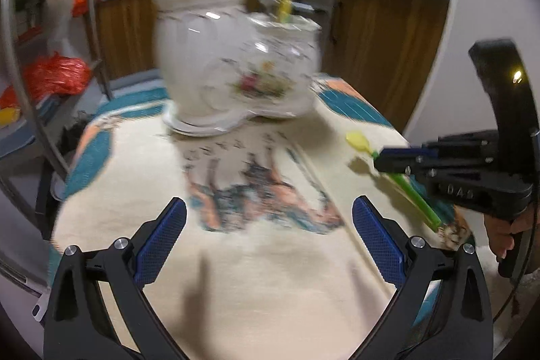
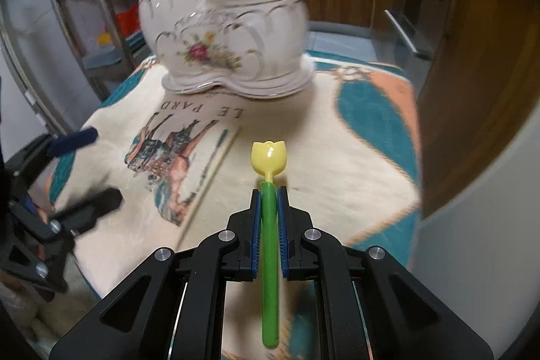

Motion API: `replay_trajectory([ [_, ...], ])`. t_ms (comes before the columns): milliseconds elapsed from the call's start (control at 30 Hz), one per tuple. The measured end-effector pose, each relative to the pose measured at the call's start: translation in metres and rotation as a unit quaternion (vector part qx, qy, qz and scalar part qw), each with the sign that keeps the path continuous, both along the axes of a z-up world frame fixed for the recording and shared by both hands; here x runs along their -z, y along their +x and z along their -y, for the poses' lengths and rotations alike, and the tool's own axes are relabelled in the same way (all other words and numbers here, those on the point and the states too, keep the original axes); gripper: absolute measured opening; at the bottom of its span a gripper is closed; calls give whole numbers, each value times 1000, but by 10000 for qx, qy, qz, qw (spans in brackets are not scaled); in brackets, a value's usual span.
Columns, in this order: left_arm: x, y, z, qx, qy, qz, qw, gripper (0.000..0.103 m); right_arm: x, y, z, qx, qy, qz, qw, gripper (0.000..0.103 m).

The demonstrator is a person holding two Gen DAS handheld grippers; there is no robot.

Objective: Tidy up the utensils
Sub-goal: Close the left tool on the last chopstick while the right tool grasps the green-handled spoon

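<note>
One tulip-shaped spoon point(image 2: 269, 157) is being clamped by the right gripper point(image 2: 269, 191) above the cloth point(image 2: 337, 164), not yet in the ceramic holder point(image 2: 229, 32), while the left gripper point(image 1: 269, 218) is standing wide and empty.

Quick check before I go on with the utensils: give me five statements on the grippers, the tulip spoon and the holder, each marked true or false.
1. The right gripper is shut on the tulip spoon. True.
2. The left gripper holds a fork. False: its jaws are open with nothing between them.
3. The ceramic holder has two joined pots. True.
4. Both pots are empty. False: utensils stand in each.
5. The spoon's handle is red. False: it is green with a yellow head.
</note>
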State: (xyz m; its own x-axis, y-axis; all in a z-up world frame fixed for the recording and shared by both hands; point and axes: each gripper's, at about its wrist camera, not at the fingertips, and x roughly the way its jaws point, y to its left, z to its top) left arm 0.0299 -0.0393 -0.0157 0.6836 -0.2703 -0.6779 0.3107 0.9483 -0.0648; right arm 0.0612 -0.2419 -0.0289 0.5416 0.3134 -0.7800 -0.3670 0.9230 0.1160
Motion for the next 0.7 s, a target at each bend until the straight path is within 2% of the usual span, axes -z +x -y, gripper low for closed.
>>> replay_trajectory([
  [67,4,2,18,193,-2,-269,9995,84,-2,-5,11,79,51,48,9999,10],
  [167,13,3,44,373,283,-485,9977,64,-3,-11,21,128,113,82,9998,10],
  [233,19,4,57,452,519,-581,9959,38,-3,-17,24,144,111,149,9997,10],
  [300,24,5,66,497,711,-590,9945,27,-4,-22,27,120,140,180,9997,10],
  [333,25,5,68,515,791,-583,9938,12,-4,-23,28,100,157,178,9997,10],
  [500,22,12,57,680,934,-734,9906,4,-5,-34,23,-103,187,177,9996,10],
  [600,18,12,45,796,970,-805,9888,4,-3,-38,17,-247,166,137,9995,10],
  [700,15,6,26,871,1218,-854,9850,4,2,-39,7,-370,81,33,9993,10],
])
